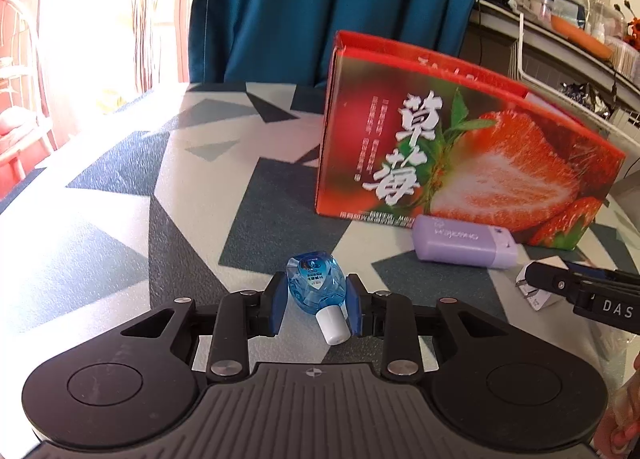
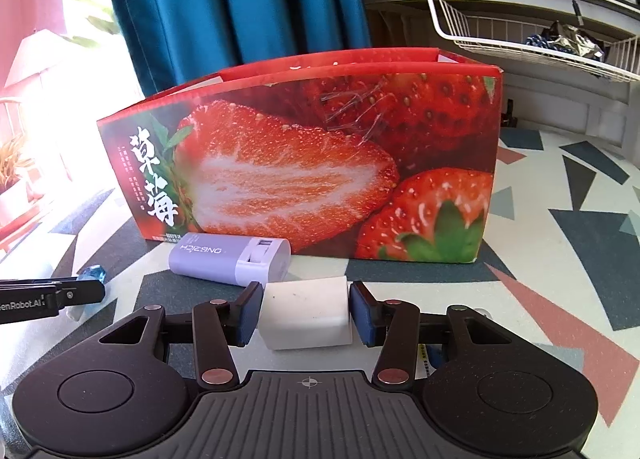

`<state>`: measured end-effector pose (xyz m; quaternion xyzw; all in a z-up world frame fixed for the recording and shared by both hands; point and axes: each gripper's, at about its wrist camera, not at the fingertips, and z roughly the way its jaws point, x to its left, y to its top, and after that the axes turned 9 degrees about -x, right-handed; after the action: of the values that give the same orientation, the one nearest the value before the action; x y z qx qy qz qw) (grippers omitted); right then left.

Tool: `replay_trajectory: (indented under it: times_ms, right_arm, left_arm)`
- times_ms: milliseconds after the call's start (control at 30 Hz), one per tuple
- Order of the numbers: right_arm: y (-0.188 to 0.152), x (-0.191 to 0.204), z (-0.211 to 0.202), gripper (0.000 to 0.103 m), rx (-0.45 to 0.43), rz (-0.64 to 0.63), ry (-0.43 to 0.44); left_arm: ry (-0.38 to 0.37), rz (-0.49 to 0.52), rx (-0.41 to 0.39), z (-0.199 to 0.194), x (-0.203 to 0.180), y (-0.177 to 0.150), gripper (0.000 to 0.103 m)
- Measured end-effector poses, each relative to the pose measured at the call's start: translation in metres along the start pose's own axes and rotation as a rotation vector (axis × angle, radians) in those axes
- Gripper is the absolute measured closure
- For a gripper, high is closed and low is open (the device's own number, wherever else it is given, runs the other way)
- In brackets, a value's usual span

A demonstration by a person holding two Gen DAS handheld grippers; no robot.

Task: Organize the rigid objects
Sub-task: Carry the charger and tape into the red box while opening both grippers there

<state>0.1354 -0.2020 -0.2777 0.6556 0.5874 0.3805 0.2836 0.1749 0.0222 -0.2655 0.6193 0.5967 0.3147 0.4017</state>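
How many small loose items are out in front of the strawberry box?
3: blue bottle in the left gripper, white block in the right gripper, purple case lying against the box.

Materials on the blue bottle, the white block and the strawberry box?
Blue bottle: clear faceted blue plastic, likely; glossy highlights, matte white cap. White block: smooth matte white plastic, seemingly; rounded edges. Strawberry box: glossy printed cardboard; thin folded open rim, clear tape patch.

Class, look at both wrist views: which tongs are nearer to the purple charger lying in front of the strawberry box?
Right. The right tongs, shut on a white block, sit just in front of the purple charger. The left tongs, gripping a blue bottle, sit farther off to its left.
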Motion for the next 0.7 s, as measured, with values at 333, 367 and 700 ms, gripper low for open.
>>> replay_trajectory:
  times_ms: [333, 367, 700]
  right_arm:
    - [0.004, 0.002, -0.011, 0.059, -0.026, -0.001, 0.014]
    - [0.005, 0.002, -0.012, 0.059, -0.03, -0.002, 0.015]
    - [0.02, 0.005, -0.027, 0.059, -0.089, -0.011, 0.028]
  left_arm:
    - [-0.015, -0.018, -0.03, -0.005, 0.002, 0.004, 0.07]
    - [-0.016, -0.019, -0.034, -0.006, 0.001, 0.005, 0.07]
    - [-0.029, -0.004, -0.085, -0.017, -0.002, 0.014, 0.07]
